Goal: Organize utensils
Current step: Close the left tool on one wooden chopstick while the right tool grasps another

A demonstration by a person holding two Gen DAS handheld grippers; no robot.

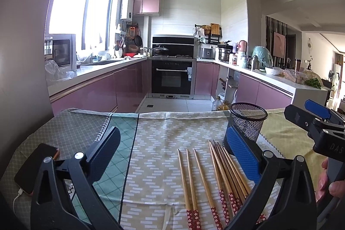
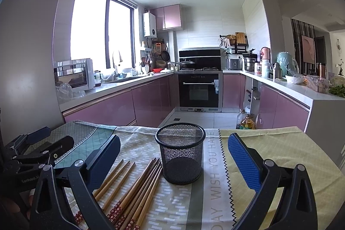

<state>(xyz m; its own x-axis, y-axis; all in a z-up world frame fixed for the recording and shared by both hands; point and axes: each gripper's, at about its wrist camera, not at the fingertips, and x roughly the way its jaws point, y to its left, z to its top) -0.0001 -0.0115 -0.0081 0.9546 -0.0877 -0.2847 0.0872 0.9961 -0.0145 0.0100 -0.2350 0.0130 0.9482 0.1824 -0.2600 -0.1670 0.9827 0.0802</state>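
Several wooden chopsticks (image 1: 217,178) with red patterned ends lie flat on the patterned tablecloth (image 1: 155,139). They also show in the right wrist view (image 2: 133,182). An empty black mesh cup (image 2: 180,154) stands upright just right of them, also in the left wrist view (image 1: 248,120). My left gripper (image 1: 172,150) is open and empty, low over the chopsticks. My right gripper (image 2: 174,154) is open and empty, with its jaws either side of the cup and short of it. It shows at the right edge of the left wrist view (image 1: 310,115).
A phone (image 1: 36,167) on a white cable lies at the table's left. The table's far edge (image 1: 172,112) drops to the kitchen floor, where oil bottles (image 2: 245,121) stand. Pink-fronted counters run behind.
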